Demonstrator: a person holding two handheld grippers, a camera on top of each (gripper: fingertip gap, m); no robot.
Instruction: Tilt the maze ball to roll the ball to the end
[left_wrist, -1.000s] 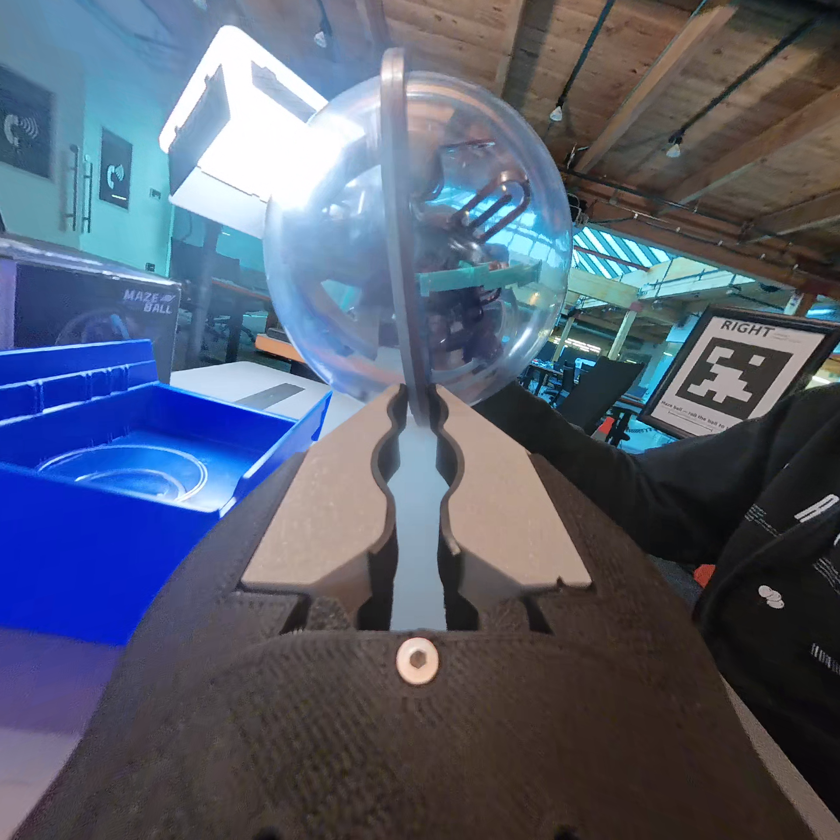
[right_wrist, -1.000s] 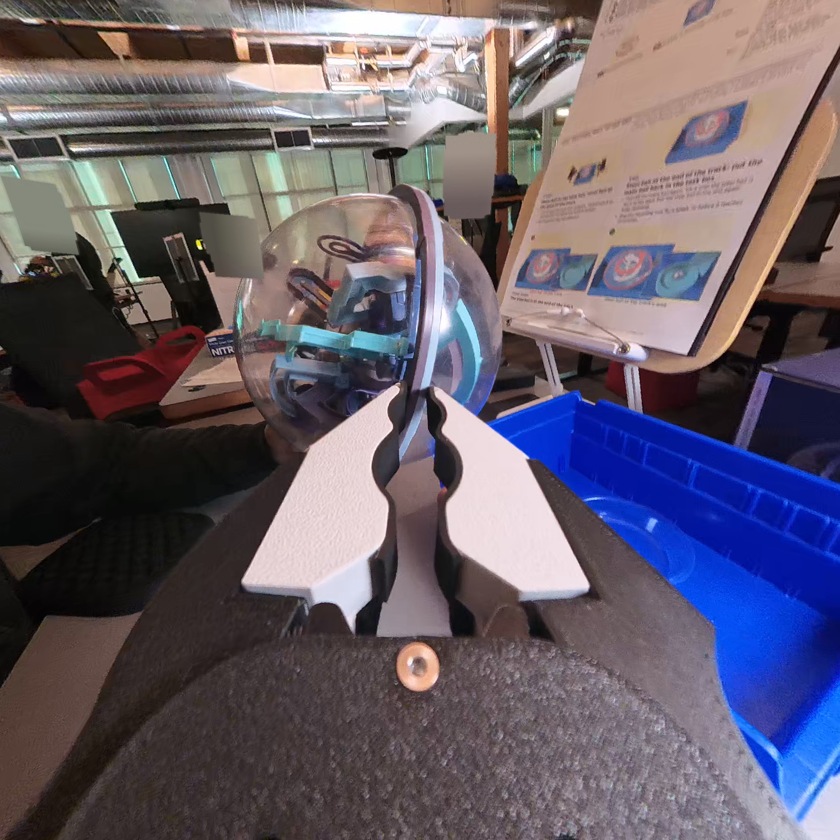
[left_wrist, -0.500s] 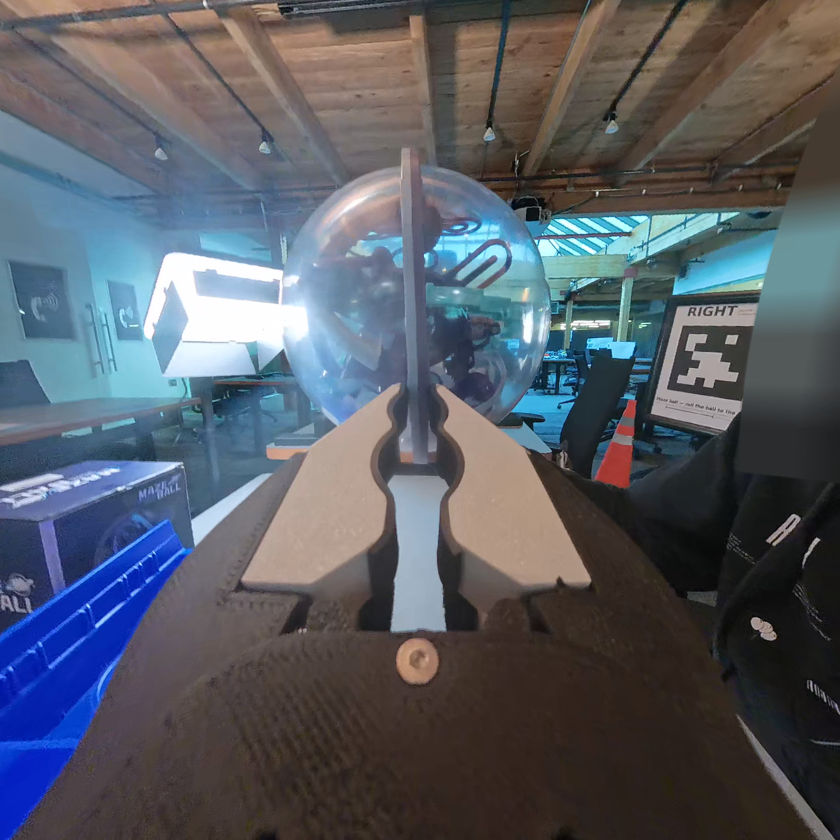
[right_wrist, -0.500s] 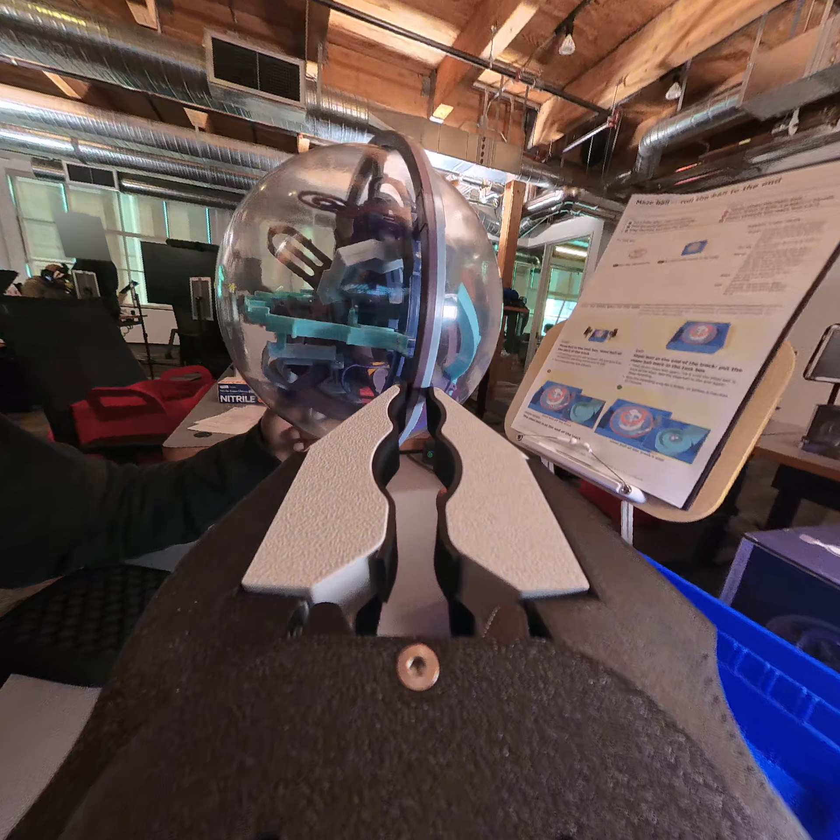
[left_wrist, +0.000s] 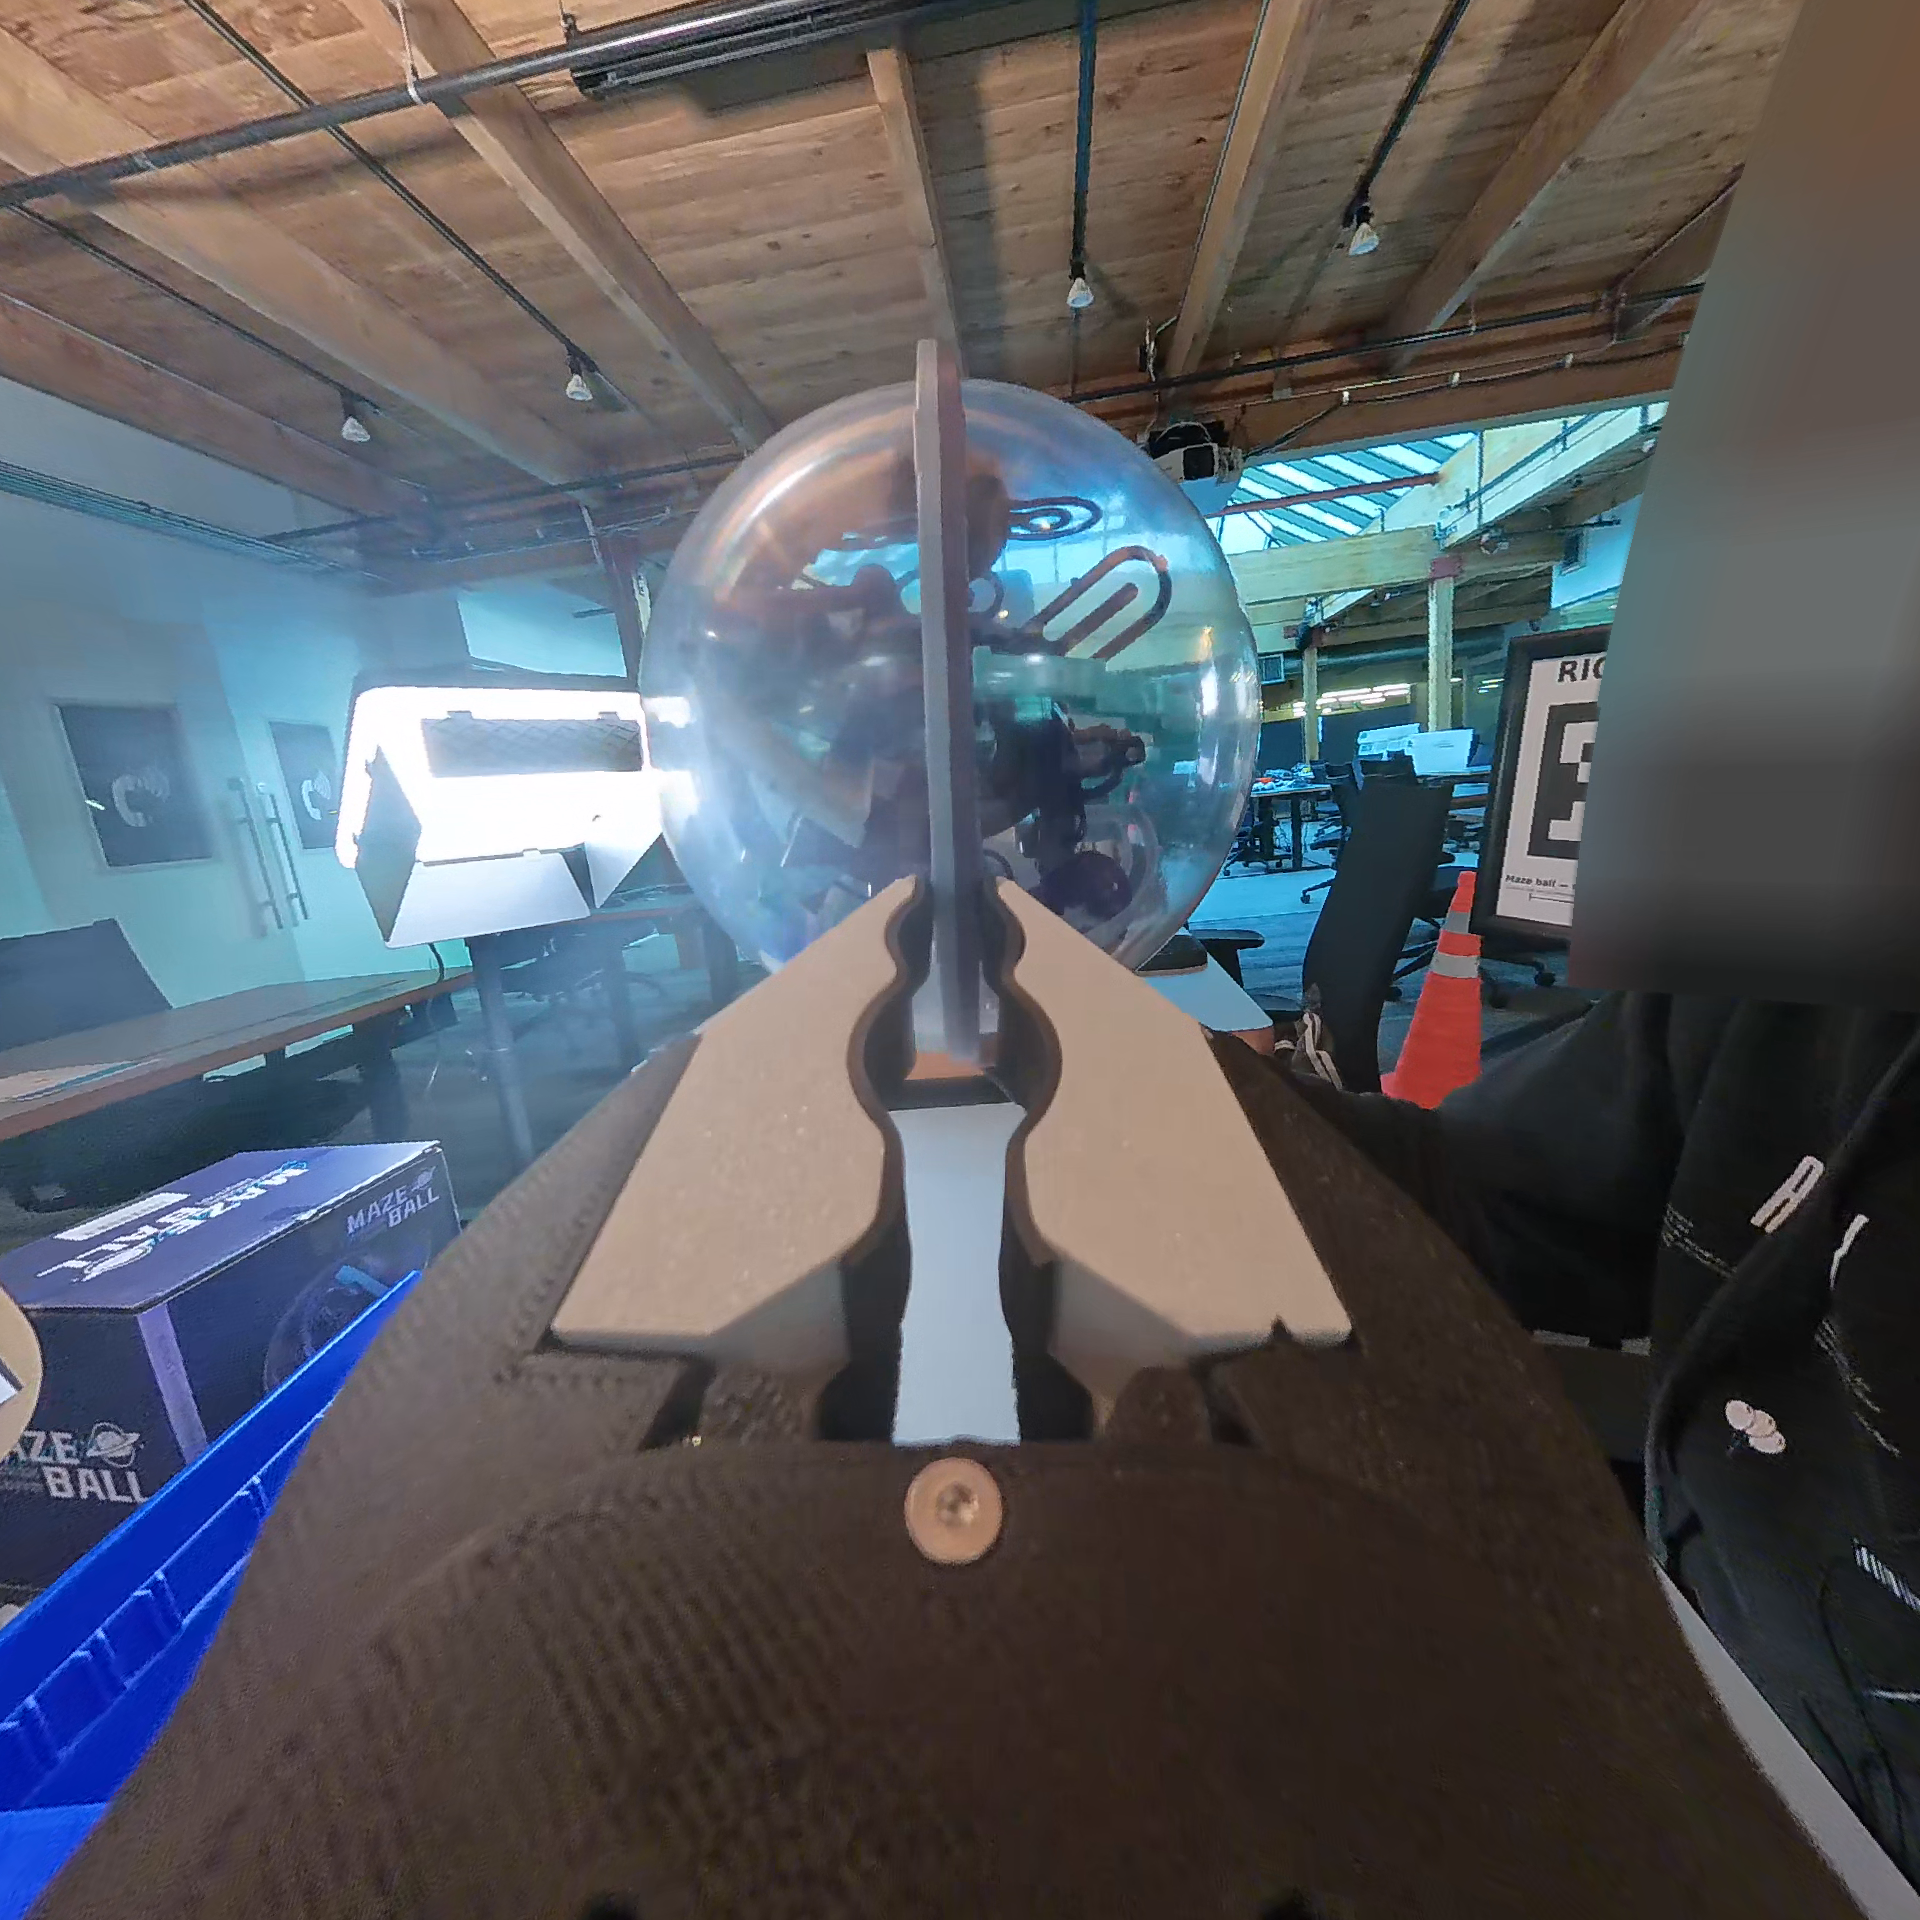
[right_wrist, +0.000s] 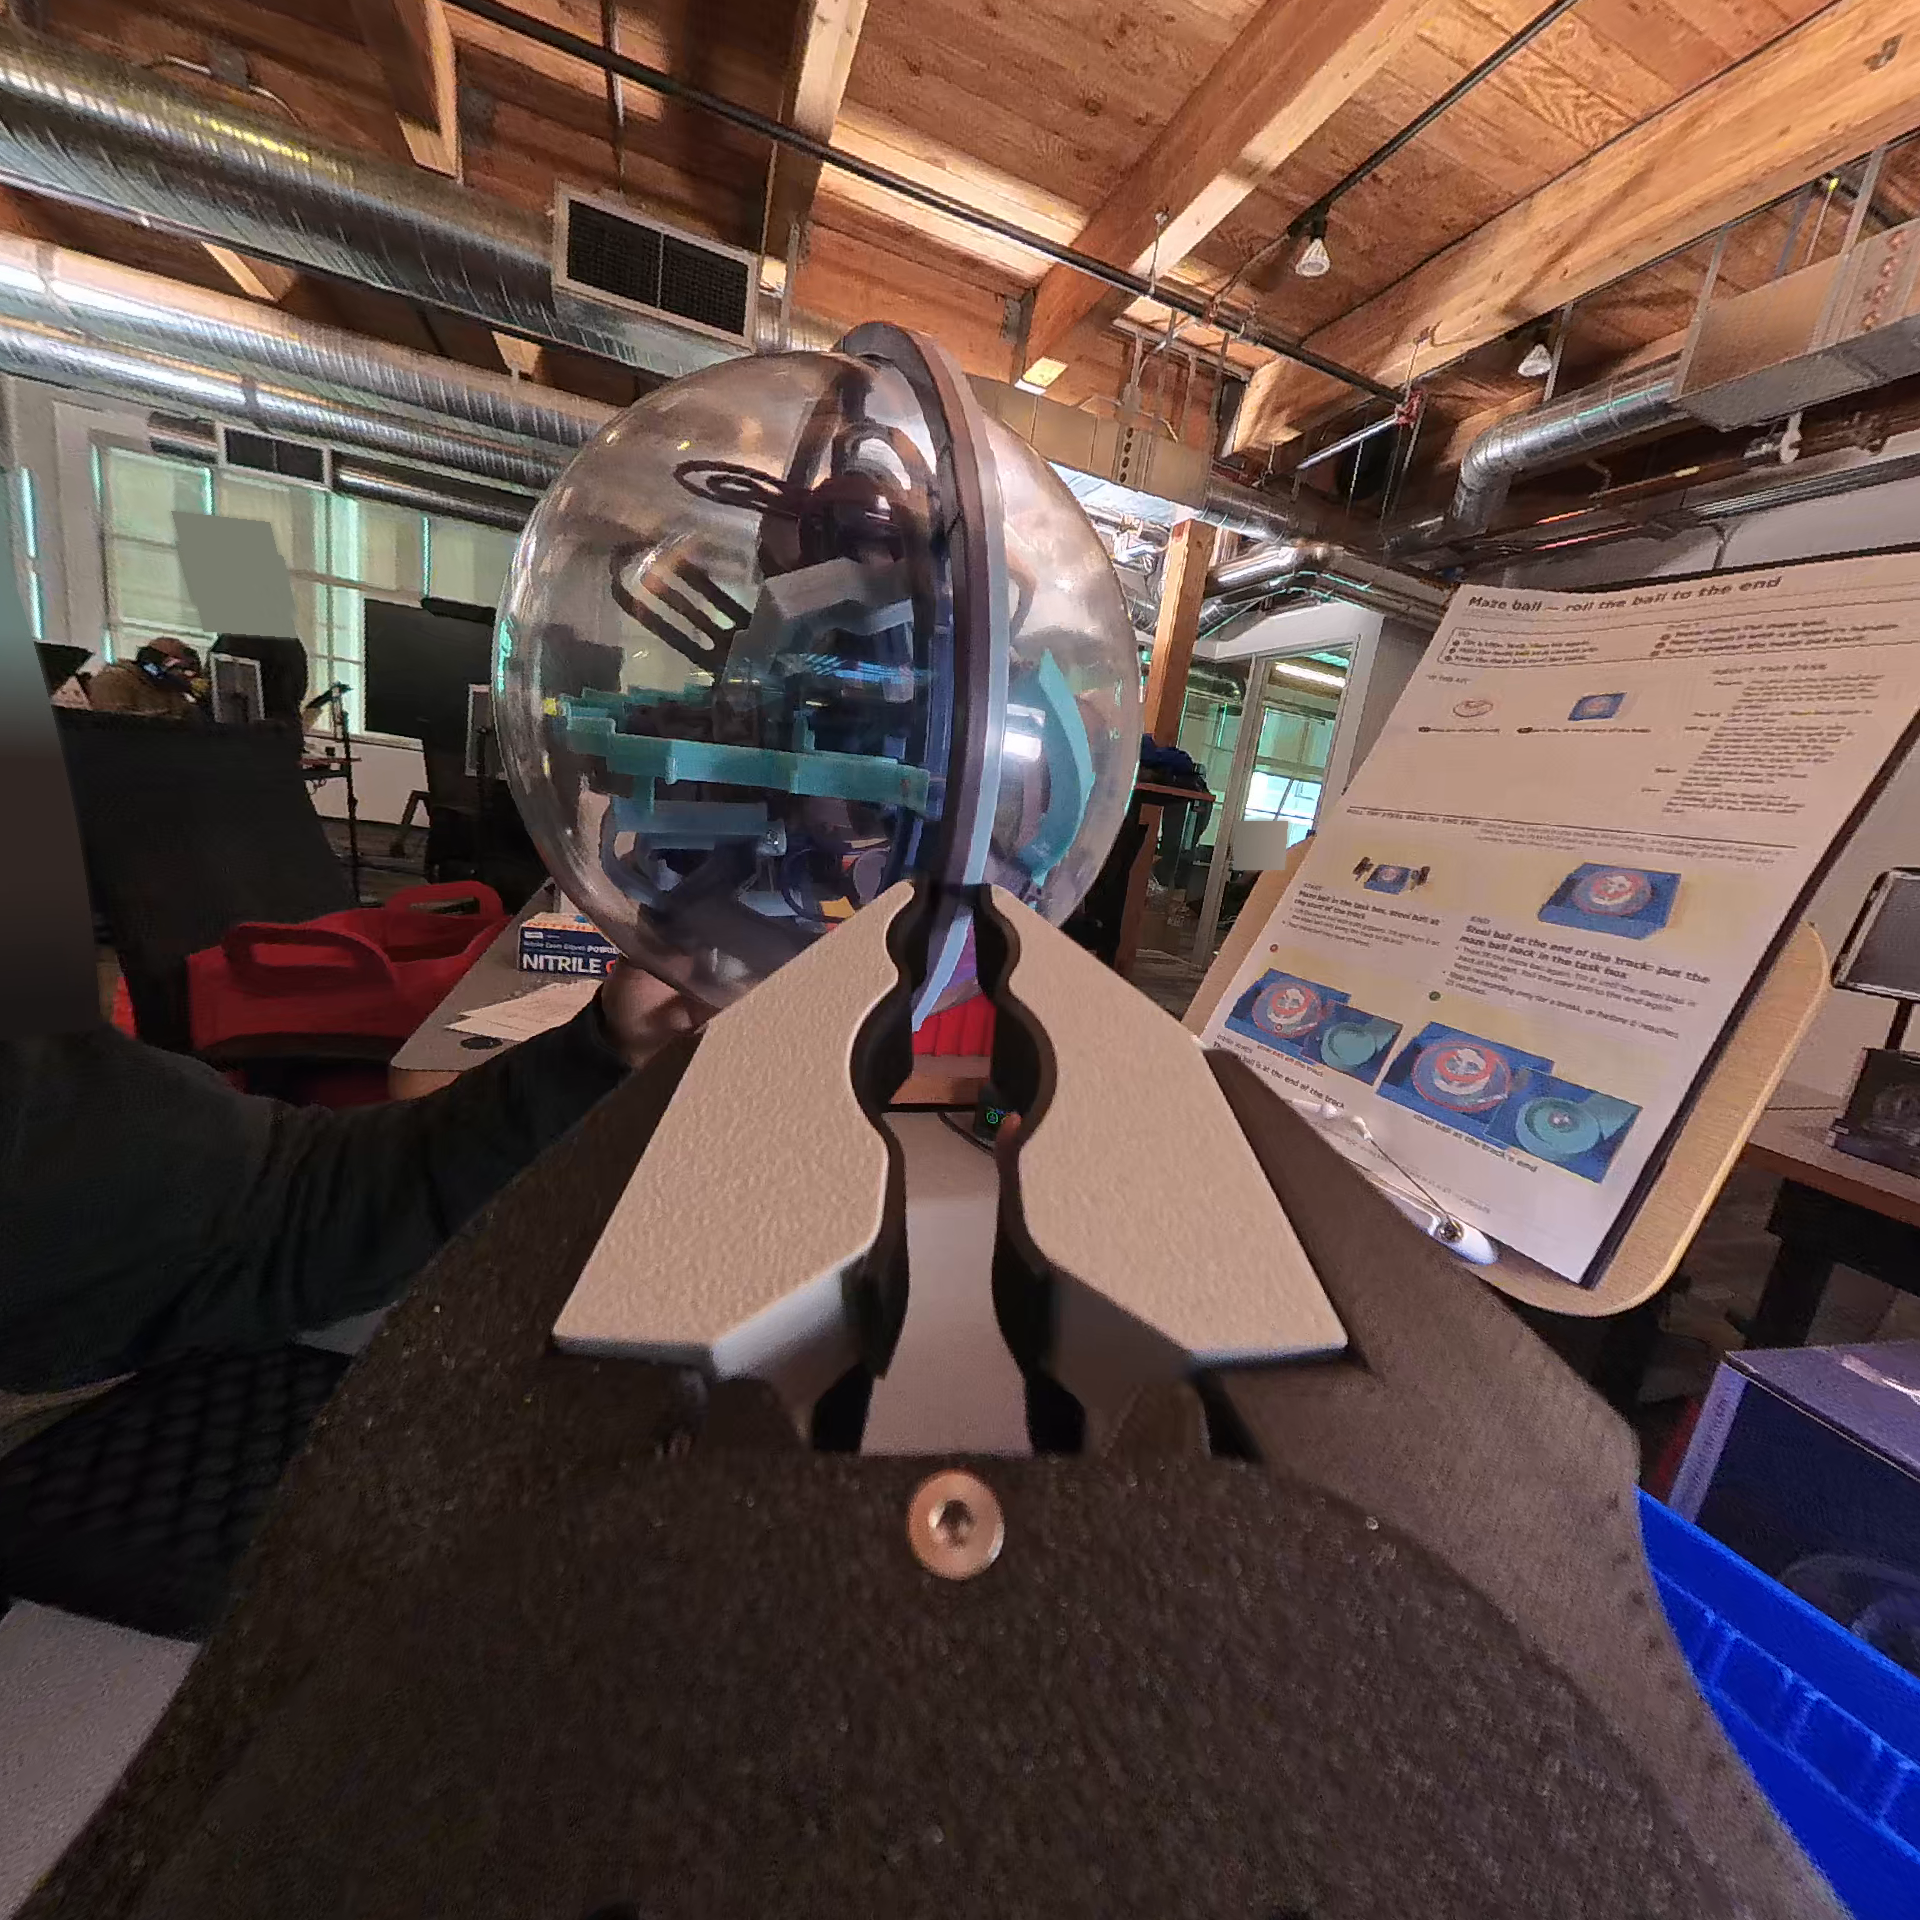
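The maze ball (left_wrist: 1081, 675) is a clear plastic sphere with teal and dark tracks inside and a flat grey rim around its middle. It is held up in the air between both grippers. My left gripper (left_wrist: 951, 914) is shut on the rim at one side. My right gripper (right_wrist: 940, 914) is shut on the rim at the opposite side of the maze ball (right_wrist: 727, 686). The rim stands nearly upright in both views. I cannot pick out the small steel ball inside.
A blue bin (left_wrist: 114, 1621) lies low left in the left wrist view and low right in the right wrist view (right_wrist: 1797, 1704). A maze ball box (left_wrist: 218, 1320) stands beside it. An instruction board (right_wrist: 1558, 935) stands on the right. A person's dark sleeve (right_wrist: 260, 1195) reaches in.
Both grippers have lifted and tipped upward with the maze ball. The blue bin has dropped lower in both views and more ceiling shows. The grip on the rim is unchanged.
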